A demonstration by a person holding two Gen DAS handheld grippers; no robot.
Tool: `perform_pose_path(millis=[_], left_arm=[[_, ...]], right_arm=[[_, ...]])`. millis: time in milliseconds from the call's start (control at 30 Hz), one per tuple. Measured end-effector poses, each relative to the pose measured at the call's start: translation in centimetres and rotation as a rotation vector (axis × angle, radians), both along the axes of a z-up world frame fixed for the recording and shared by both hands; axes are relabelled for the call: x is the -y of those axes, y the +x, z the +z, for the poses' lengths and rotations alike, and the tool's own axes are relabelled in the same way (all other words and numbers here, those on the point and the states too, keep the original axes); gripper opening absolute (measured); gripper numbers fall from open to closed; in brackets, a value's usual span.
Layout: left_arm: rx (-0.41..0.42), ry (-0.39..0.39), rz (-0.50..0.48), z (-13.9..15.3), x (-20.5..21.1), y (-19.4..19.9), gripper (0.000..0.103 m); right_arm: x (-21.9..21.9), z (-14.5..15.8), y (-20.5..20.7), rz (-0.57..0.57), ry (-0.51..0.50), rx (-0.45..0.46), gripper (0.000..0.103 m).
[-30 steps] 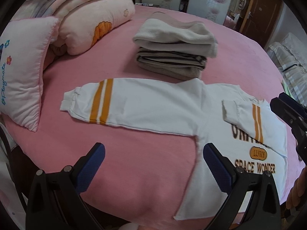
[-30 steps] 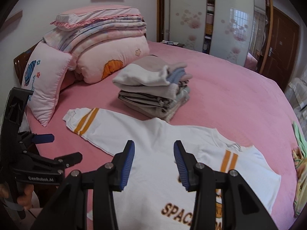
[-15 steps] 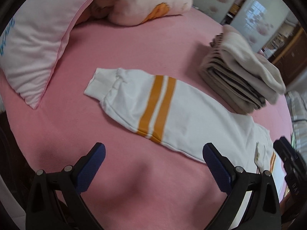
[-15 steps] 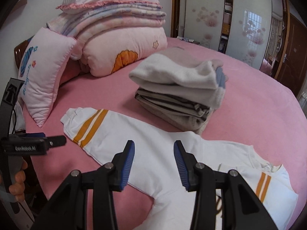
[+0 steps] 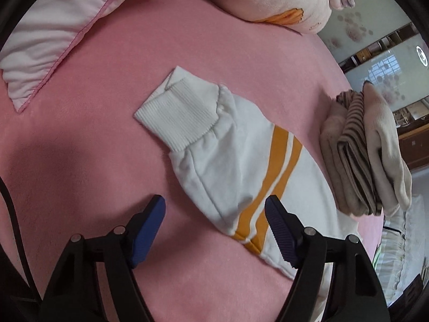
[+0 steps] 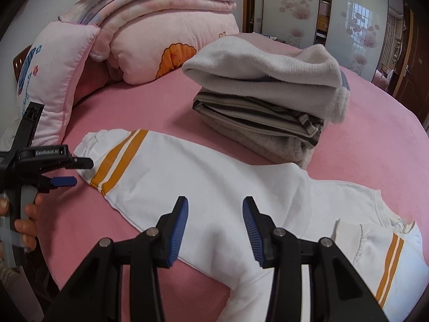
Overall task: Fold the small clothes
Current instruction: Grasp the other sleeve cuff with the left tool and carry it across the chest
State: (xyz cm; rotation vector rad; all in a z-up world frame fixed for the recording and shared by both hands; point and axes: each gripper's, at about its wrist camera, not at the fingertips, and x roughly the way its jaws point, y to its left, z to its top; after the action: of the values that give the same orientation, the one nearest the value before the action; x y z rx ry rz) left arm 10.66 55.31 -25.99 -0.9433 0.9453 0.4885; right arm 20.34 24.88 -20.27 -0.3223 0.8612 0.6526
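Lying flat on the pink bed (image 6: pixel 139 107), white sweatshirt (image 6: pixel 214 187) with its striped sleeve (image 5: pixel 236 161) reaching between the left gripper (image 5: pixel 214 225) fingers, spread but just closing in and pinching nothing, right gripper (image 6: pixel 214 225) fingers hanging part-spread and empty over the upper sleeve.

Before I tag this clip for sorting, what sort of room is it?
Most likely a bedroom: a bed with a pink sheet, a pillow beside folded quilts at its head, and a wardrobe behind.
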Motion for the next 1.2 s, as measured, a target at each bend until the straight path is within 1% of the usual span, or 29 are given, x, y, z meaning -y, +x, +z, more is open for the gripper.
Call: perform_pose_path(millis=[100, 133, 167, 200, 233, 267, 333, 400, 467, 500, 633, 733, 867, 1033, 1200], left_arm=[[0.014, 0.038, 0.012, 0.2, -0.2, 1.0, 0.072], [0.015, 0.055, 0.011, 0.4, -0.2, 1.5, 0.061], [0.002, 0.076, 0.007, 0.4, 0.0, 2.0, 0.043], [-0.007, 0.094, 0.001, 0.4, 0.2, 2.6, 0.034], [-0.019, 0.112, -0.010, 0.5, 0.4, 3.0, 0.016], [-0.031, 0.135, -0.016, 0.5, 0.7, 3.4, 0.009], [-0.034, 0.199, -0.020, 1.3, 1.7, 3.9, 0.007], [-0.025, 0.270, -0.048, 2.9, 3.1, 4.4, 0.006], [0.012, 0.334, -0.082, 5.3, 4.9, 4.8, 0.005], [0.034, 0.348, -0.093, 6.3, 5.7, 4.9, 0.005], [0.156, 0.366, -0.170, 11.6, 10.3, 5.5, 0.005], [0.224, 0.388, -0.252, 15.4, 14.5, 6.3, 0.005], [0.285, 0.400, -0.371, 19.0, 20.2, 7.3, 0.005], [0.336, 0.378, -0.499, 21.1, 27.8, 10.2, 0.005], [0.362, 0.332, -0.613, 20.6, 36.2, 12.4, 0.005]], right_arm=[[0.4, -0.5, 0.2, -0.006, -0.012, -0.011, 0.042], [0.6, -0.7, 0.2, -0.008, -0.016, -0.012, 0.042], [0.8, -0.8, 0.3, -0.011, -0.021, -0.011, 0.042], [1.1, -0.9, 0.3, -0.014, -0.026, -0.009, 0.042], [1.3, -0.9, 0.4, -0.017, -0.029, -0.007, 0.042], [1.7, -1.0, 0.5, -0.023, -0.035, -0.005, 0.042], [2.4, -0.9, 0.8, -0.036, -0.037, -0.008, 0.042], [3.4, -0.7, 1.2, -0.057, -0.034, -0.008, 0.042], [4.4, -0.4, 1.5, -0.074, -0.030, -0.005, 0.042], [4.9, -0.2, 1.7, -0.082, -0.028, -0.004, 0.042], [8.1, 0.8, 2.2, -0.124, -0.027, 0.015, 0.042], [11.2, 1.9, 2.5, -0.165, -0.008, 0.024, 0.042], [15.6, 3.2, 2.5, -0.223, 0.012, 0.048, 0.042], [21.8, 4.1, 2.4, -0.296, 0.033, 0.057, 0.042], [28.2, 3.8, 2.6, -0.378, 0.035, 0.045, 0.042]])
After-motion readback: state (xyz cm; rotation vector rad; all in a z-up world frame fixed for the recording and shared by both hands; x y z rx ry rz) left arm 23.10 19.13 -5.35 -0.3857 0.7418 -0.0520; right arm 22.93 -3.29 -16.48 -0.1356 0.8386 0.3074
